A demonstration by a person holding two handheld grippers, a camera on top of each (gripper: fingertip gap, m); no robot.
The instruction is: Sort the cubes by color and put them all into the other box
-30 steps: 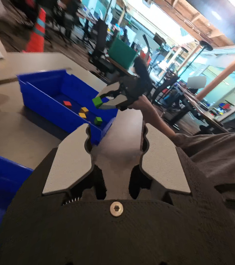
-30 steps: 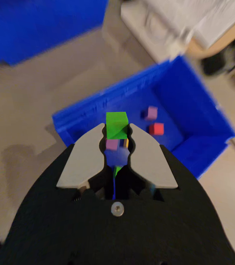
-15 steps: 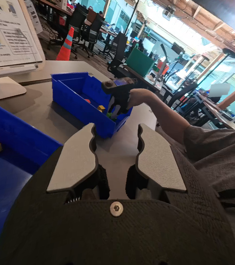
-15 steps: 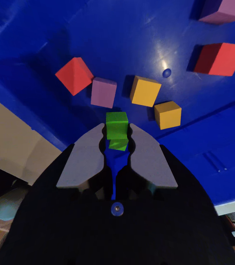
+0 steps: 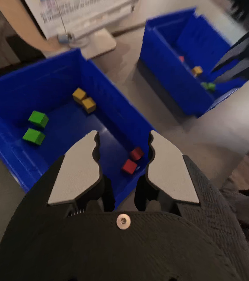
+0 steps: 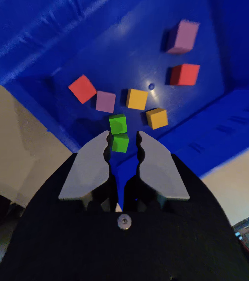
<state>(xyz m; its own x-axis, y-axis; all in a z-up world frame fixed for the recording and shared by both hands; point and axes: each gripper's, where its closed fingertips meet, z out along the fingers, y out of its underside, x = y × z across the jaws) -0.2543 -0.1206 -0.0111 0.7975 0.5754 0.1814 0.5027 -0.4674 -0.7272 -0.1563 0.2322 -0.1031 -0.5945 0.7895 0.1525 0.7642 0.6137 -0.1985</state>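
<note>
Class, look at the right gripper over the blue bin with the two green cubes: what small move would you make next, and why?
Probably lift the right gripper straight up and back. It is open, and the two green foam cubes lie together on the floor of the blue plastic bin, the nearer one beside the left finger. A sideways move might knock them.
</note>
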